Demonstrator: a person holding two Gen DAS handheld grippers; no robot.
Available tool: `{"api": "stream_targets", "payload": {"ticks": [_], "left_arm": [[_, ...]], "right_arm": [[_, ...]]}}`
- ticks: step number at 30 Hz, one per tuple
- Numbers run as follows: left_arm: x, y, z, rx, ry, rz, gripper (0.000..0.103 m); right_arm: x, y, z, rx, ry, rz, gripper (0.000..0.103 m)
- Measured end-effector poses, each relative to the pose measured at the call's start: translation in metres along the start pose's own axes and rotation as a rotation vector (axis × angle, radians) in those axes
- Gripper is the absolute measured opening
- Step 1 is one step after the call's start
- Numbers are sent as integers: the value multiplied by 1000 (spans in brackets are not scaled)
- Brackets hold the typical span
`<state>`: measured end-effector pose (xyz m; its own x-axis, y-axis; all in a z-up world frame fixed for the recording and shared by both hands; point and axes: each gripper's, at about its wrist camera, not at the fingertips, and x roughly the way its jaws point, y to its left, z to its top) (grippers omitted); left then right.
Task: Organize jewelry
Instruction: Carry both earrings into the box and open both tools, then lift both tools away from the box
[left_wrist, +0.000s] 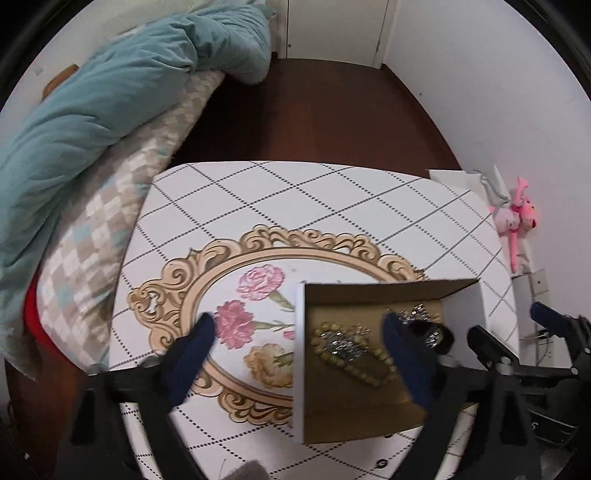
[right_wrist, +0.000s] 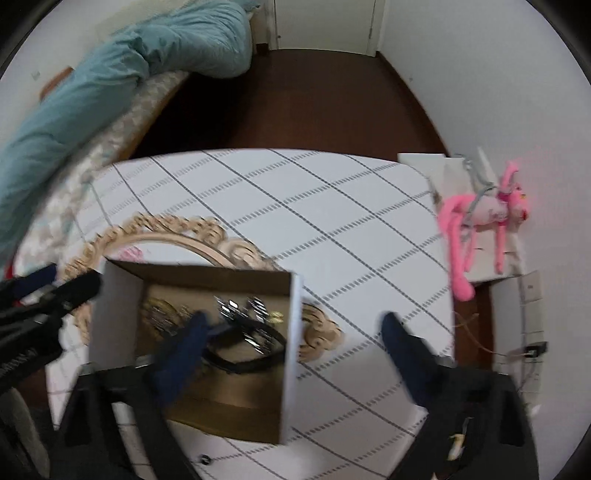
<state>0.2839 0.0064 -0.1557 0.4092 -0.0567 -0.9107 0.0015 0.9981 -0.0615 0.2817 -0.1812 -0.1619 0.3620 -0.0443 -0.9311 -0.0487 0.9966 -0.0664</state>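
Cardboard box (left_wrist: 373, 410) — beaded bracelet (left_wrist: 351, 350), glittery clips (left_wrist: 421, 314)

Soft, even room light fills both my views, with no hard shadows. My left view is sharp. My right view smears with motion blur, worst over the cardboard box (right_wrist: 192, 332) at lower left. Fisheye bending curves the edges, and the corners go black.

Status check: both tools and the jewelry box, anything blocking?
Left tool open, straddling the box's left wall. Right tool open, straddling its right wall. Cardboard box on table holds bead bracelet, sparkly pieces, black band. Nothing blocking.
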Motion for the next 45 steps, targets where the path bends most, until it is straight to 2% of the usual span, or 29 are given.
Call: {"api": "stream_targets", "payload": {"ticks": [5, 13, 27, 32, 39, 45], "left_arm": [[2, -2, -19, 31, -21, 58, 103], [-11, -2, -39, 15, -51, 66, 103], [-84, -6, -76, 20, -226, 76, 103], [-111, -9, -84, 23, -277, 56, 103], [-136, -12, -93, 20, -314, 21, 103], [-139, -12, -101, 18, -300, 24, 103]], "right_arm": [[3, 0, -22, -3, 8, -39, 103], [-8, -3, -45, 23, -16, -39, 103], [-89, -8, -84, 70, -202, -63, 103], [-119, -13, -96, 102, -265, -59, 103], [-158, -18, -108, 134, -344, -64, 103], [-166, -23, -119, 156, -346, -42, 103]]}}
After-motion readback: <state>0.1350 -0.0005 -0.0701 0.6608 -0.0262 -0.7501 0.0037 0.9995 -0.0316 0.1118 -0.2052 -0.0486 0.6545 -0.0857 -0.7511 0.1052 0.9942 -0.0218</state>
